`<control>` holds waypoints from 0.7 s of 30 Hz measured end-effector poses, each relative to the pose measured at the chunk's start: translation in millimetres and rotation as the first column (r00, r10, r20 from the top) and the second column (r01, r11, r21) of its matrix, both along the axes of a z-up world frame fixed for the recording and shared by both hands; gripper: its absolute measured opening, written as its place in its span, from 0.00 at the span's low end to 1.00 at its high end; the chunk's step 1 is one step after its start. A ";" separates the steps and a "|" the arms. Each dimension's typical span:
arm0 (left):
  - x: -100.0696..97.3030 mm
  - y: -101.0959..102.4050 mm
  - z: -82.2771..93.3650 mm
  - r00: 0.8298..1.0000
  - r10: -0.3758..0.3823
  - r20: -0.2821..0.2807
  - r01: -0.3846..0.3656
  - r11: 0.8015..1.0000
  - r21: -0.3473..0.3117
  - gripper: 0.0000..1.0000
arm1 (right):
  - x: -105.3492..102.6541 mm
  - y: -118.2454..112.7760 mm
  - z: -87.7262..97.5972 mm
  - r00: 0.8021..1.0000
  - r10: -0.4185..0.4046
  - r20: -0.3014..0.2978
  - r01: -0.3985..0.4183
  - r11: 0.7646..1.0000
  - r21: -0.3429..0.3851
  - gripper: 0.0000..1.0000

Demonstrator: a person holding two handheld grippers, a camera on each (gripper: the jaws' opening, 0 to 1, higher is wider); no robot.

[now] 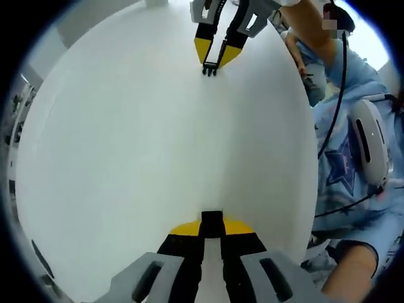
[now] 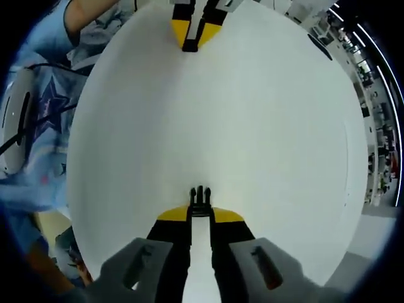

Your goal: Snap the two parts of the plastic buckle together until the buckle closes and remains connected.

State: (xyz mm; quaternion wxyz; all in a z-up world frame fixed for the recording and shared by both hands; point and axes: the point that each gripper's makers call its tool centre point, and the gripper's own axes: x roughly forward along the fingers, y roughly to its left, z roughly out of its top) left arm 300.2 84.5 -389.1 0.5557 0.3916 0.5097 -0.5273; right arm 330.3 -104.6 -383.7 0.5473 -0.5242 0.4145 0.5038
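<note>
Left gripper view: left gripper (image 1: 212, 228) closed tight on black socket half of buckle (image 1: 212, 222), low over white round table (image 1: 126, 158) near its edge. Right gripper (image 1: 214, 61) faces it from far edge — well apart. Person in light blue top (image 1: 344, 158) beside table.

Right gripper view: right gripper (image 2: 200, 211) clamps pronged half of buckle (image 2: 200, 196) (prongs pointing forward) — left gripper (image 2: 192, 35) opposite. Halves not joined.

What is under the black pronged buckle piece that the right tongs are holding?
Only the bare white table shows around the pronged piece, pinched in the right tongs. The tongs cover its rear end, so what lies beneath there is hidden.
</note>
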 end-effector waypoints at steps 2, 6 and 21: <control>0.3 -5.3 0.0 1.000 -0.015 0.010 0.016 1.000 -0.015 0.08 | -2.9 1.1 -0.5 1.000 -0.005 0.004 0.005 1.000 -0.002 0.10; 4.0 -18.2 0.7 0.998 -0.046 0.032 0.048 0.998 -0.051 0.08 | -10.7 3.7 -1.6 1.000 -0.013 -0.005 0.013 1.000 0.007 0.10; 5.5 -59.2 1.7 0.993 -0.104 0.064 0.112 0.984 -0.138 0.08 | -17.9 4.6 -2.2 1.000 0.022 0.009 -0.023 0.999 0.040 0.10</control>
